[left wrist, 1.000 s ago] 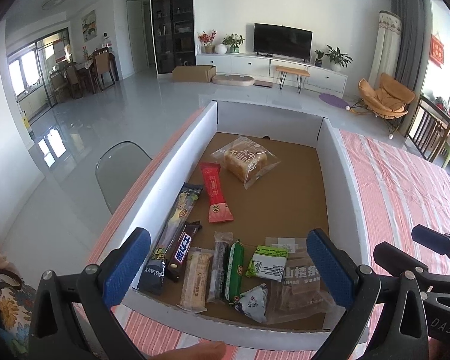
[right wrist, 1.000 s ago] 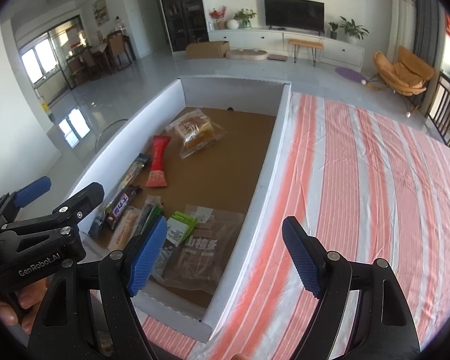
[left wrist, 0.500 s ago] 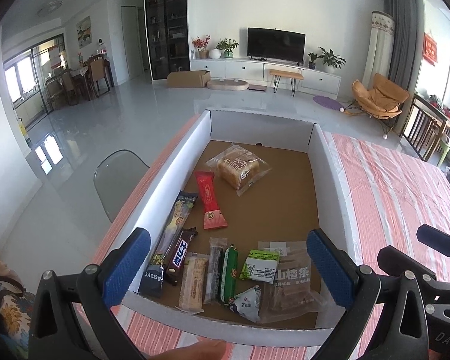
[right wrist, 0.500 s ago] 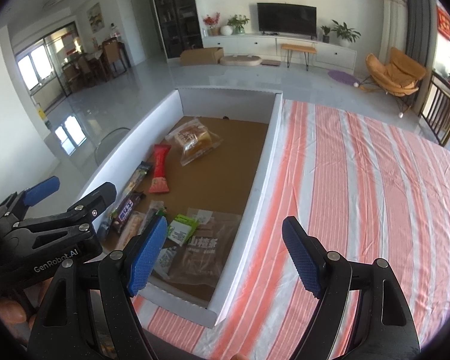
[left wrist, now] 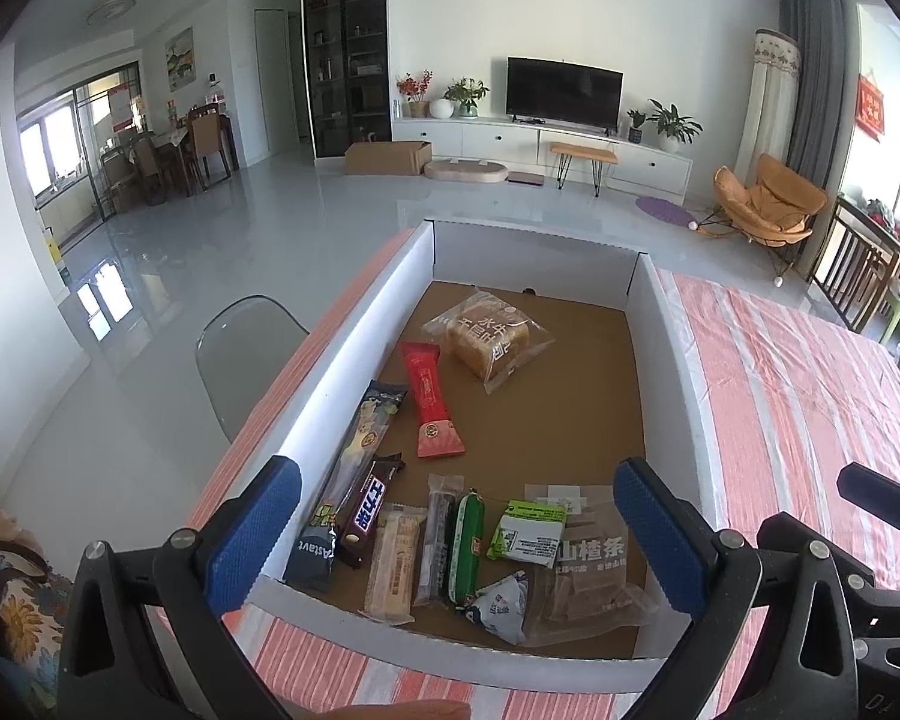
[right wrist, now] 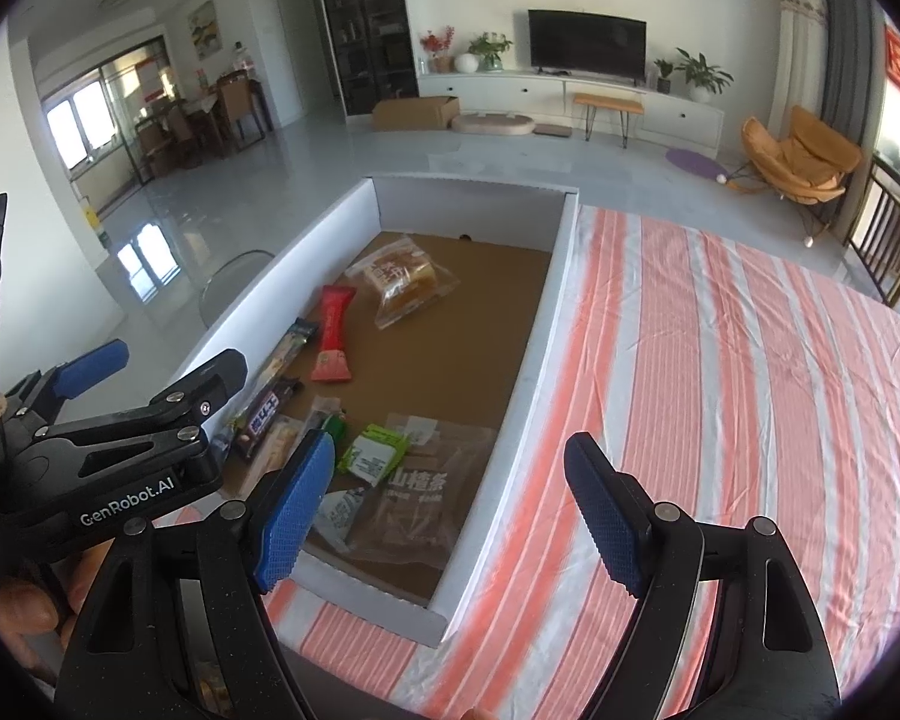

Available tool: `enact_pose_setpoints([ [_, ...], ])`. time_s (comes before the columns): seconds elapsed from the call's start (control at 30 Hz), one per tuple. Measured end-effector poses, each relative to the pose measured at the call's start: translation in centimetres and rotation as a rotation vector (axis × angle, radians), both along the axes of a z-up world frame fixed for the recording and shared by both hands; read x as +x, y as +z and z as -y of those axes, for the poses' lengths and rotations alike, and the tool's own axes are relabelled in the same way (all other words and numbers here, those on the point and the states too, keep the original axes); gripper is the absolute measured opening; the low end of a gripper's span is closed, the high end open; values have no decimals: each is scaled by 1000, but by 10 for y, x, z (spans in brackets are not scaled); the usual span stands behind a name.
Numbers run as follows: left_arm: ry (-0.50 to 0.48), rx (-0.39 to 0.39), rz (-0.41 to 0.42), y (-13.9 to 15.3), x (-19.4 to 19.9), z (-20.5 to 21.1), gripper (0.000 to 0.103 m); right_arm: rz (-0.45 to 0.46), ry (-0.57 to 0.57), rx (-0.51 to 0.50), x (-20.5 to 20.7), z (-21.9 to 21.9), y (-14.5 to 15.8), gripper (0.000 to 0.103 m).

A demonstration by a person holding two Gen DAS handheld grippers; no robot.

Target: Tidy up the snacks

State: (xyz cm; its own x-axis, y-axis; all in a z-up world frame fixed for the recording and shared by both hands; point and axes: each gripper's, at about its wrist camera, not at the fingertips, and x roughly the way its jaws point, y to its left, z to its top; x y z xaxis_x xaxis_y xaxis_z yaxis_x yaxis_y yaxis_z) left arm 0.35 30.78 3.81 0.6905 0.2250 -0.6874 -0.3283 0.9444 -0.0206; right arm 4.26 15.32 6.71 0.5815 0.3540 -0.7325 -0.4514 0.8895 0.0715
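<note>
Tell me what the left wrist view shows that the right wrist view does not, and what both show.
Only the left wrist view shows the whole near row of snacks unblocked, including the pale beige wrapped biscuit bar.

Only the right wrist view shows the left gripper from the side and the wide stretch of red and white striped tablecloth.

Both show the white cardboard box with a brown floor, the clear bag of bread and the long red packet.

Black grippers, blue pads

Left gripper (left wrist: 456, 531) and right gripper (right wrist: 450, 504): black frames, silver screws, textured blue pads; white "GenRobot.AI" lettering at 9 o'clock.
</note>
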Motion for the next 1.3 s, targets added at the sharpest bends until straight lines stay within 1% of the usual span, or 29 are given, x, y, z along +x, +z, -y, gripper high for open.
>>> enact_pose_setpoints([
  [0.13,17,3,-6,-2,1,-4,103,1,2,-6,-1,-1,-1,82],
  [0.37,15,10,-2,-2,1,-5,103,7,10,-10,-2,-5,-1,82],
  [0.57,32,-5,-5,-5,1,-10,103,10,14,-17,-3,-6,-1,82],
  [1.3,21,6,-4,-5,0,-9,103,14,24,-32,-6,-9,-1,82],
])
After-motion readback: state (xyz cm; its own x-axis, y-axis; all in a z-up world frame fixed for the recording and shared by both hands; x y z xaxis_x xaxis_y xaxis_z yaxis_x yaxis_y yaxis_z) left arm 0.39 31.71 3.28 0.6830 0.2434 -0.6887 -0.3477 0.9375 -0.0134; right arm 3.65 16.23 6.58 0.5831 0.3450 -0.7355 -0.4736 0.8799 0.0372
